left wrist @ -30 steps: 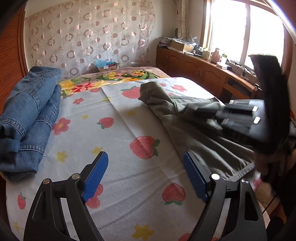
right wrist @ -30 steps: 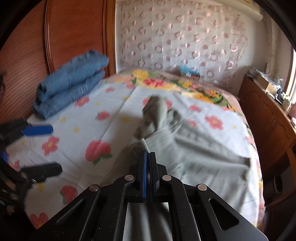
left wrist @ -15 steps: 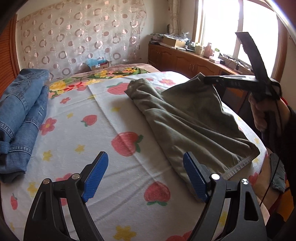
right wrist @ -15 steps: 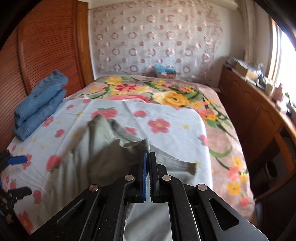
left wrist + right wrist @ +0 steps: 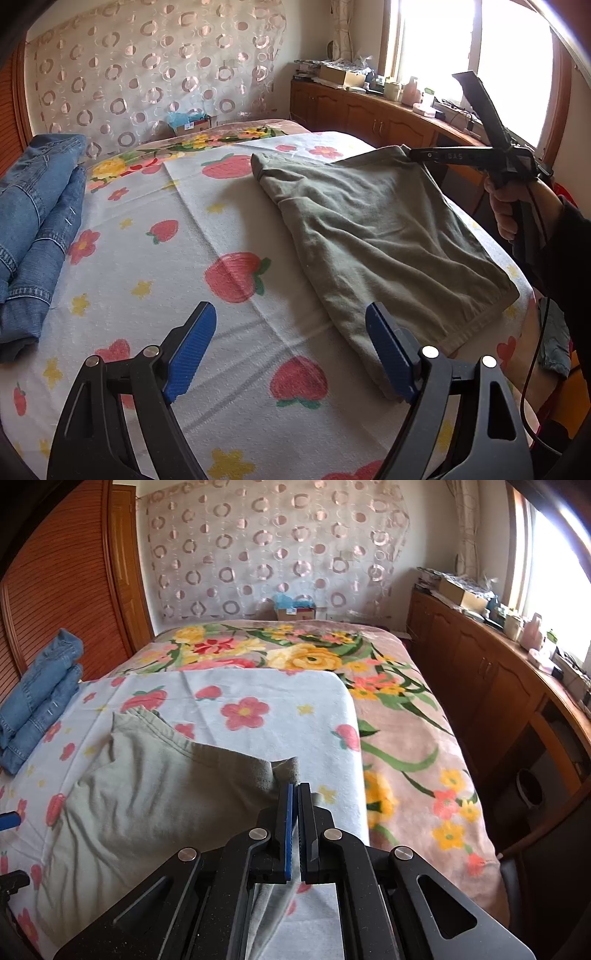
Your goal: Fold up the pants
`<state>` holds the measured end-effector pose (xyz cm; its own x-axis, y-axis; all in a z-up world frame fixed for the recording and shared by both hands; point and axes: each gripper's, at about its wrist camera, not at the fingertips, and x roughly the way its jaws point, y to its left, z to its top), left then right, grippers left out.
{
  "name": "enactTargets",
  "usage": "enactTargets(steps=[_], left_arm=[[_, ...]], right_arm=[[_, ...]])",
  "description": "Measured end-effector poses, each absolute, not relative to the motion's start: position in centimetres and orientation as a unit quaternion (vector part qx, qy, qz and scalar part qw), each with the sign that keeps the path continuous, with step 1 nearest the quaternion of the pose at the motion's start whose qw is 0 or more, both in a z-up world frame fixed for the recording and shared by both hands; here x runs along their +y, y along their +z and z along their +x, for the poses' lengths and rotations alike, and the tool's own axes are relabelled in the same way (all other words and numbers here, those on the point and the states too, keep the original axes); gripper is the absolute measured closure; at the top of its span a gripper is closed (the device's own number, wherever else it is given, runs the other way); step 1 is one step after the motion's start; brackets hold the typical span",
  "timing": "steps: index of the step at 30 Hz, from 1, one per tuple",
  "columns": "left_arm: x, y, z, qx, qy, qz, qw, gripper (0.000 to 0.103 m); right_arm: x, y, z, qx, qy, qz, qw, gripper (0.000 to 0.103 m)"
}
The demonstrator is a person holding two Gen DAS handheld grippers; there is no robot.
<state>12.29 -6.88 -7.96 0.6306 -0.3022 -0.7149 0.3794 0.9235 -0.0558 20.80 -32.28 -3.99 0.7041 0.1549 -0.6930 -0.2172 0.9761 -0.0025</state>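
Olive-green pants [image 5: 373, 236] lie spread on the strawberry-print sheet [image 5: 229, 273] of the bed; they also show in the right wrist view [image 5: 155, 805]. My right gripper [image 5: 294, 794] is shut on a far corner of the pants and holds it slightly lifted; it shows in the left wrist view [image 5: 415, 155] at the pants' far right corner. My left gripper [image 5: 290, 343] is open and empty, low over the sheet, its right finger beside the pants' near hem.
Folded blue jeans [image 5: 33, 221] are stacked at the bed's left edge, also in the right wrist view [image 5: 40, 694]. A floral blanket [image 5: 388, 701] covers the far and right side. Wooden cabinets [image 5: 498, 686] with clutter run along the right, under the window. A small box [image 5: 295, 609] stands by the curtain.
My right gripper has carried the pants corner to the right and back, pulling the bunched fabric out flat. My left gripper has stayed open and nearly still.
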Motion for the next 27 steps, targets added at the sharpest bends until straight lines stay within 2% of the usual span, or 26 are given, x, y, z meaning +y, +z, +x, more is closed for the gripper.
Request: enactTargets(steps=[6, 11, 15, 27], left_arm=[[-7.3, -8.3, 12.3, 0.390, -0.193, 0.052, 0.899, 0.019], [-7.4, -8.7, 12.6, 0.395, -0.192, 0.053, 0.897, 0.019], [-7.7, -9.2, 12.7, 0.402, -0.191, 0.055, 0.894, 0.019], [-8.3, -10.2, 12.9, 0.415, -0.194, 0.065, 0.887, 0.019]], right_arm=[[-31.9, -4.0, 20.6, 0.374, 0.070, -0.048, 0.924, 0.101], [-31.7, -3.6, 20.0, 0.380, 0.080, -0.027, 0.921, 0.093], [-31.6, -3.5, 20.0, 0.375, 0.099, -0.027, 0.921, 0.081], [-32.1, -4.4, 22.8, 0.405, 0.091, -0.042, 0.909, 0.080]])
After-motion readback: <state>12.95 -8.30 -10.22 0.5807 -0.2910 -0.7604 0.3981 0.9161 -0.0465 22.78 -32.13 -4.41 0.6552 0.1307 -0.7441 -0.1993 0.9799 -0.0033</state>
